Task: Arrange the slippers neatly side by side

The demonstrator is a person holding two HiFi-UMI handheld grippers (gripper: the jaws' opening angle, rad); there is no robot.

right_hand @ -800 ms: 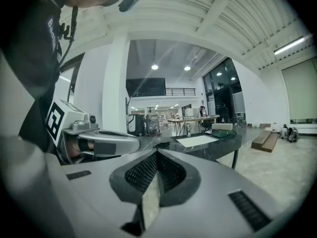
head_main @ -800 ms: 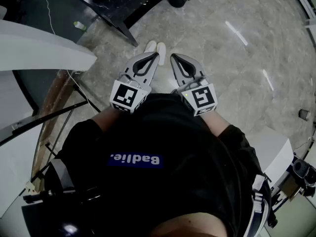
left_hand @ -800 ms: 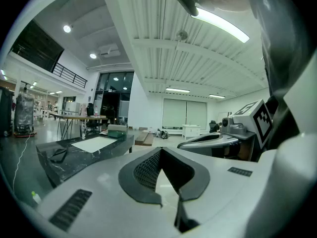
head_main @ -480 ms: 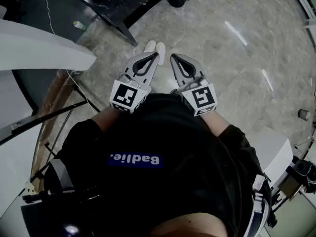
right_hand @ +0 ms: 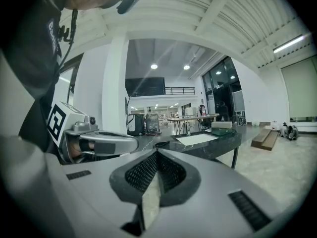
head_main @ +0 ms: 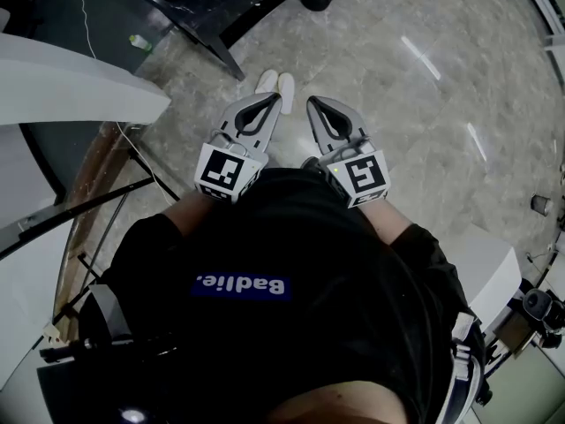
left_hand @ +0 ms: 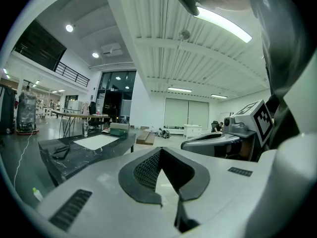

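Right now your grey left gripper [head_main: 273, 102] and grey right gripper [head_main: 314, 106] are both clenched on nothing. Beyond their tips, the pair of white slippers [head_main: 276, 82] lies close together on the beige marble floor [head_main: 415, 131]. Reaching down with the jaws closed would likely shove the pair apart.

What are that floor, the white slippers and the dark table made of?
The floor looks like polished stone or marble-look tile: grey veining, reflected light streaks. The slippers are white and matte, perhaps foam or cloth; too small to tell. The table top looks like glossy black marble with pale veins.
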